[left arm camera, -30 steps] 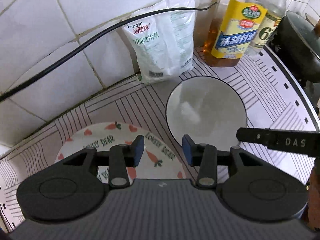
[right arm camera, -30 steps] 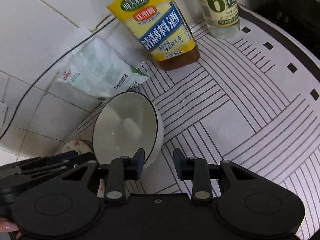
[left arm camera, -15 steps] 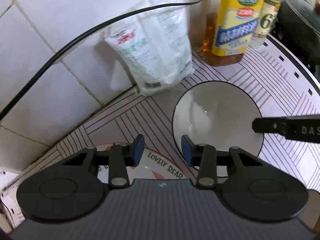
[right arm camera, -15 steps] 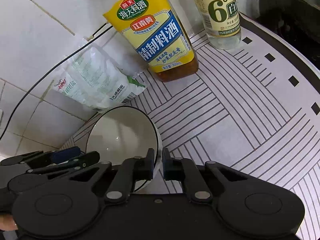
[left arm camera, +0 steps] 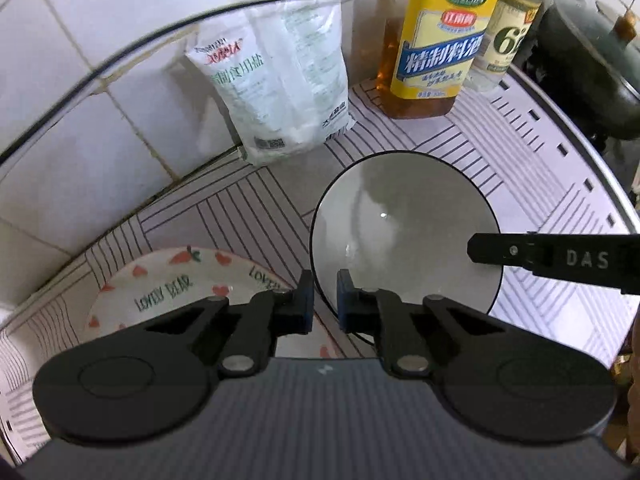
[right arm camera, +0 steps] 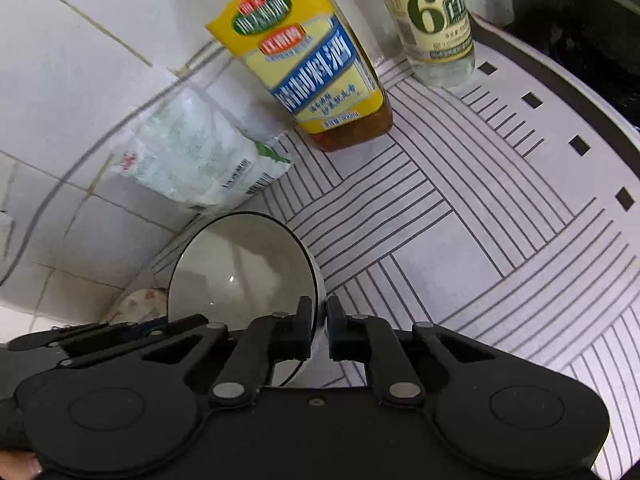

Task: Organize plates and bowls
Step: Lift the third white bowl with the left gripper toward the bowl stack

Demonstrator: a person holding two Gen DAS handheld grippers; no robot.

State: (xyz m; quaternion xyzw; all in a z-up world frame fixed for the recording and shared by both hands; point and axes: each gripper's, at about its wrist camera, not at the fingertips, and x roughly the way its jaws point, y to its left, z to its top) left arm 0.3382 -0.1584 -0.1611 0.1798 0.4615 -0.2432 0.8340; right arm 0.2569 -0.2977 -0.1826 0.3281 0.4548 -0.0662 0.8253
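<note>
A white bowl [left arm camera: 404, 228] with a thin black rim is held over the striped counter mat. My left gripper [left arm camera: 322, 300] is shut on its near left rim. My right gripper [right arm camera: 319, 330] is shut on its right rim; the bowl shows in the right wrist view [right arm camera: 240, 272] too, and one right finger [left arm camera: 520, 258] reaches in over its right edge in the left wrist view. A plate [left arm camera: 168, 280] with carrot and heart prints and "Lovely Bear" lettering lies on the mat to the bowl's left, partly hidden by my left gripper.
A white salt bag [left arm camera: 276, 80] leans on the tiled wall behind the bowl. A yellow-labelled cooking wine bottle [left arm camera: 432, 40] and a clear vinegar bottle [left arm camera: 508, 32] stand at the back right. A dark pot [left arm camera: 592, 64] sits past the mat's edge. A black cable [left arm camera: 120, 52] runs along the wall.
Both grippers have closed onto the bowl's rim, the right one first, then the left. The left view has shifted so more of the plate shows.
</note>
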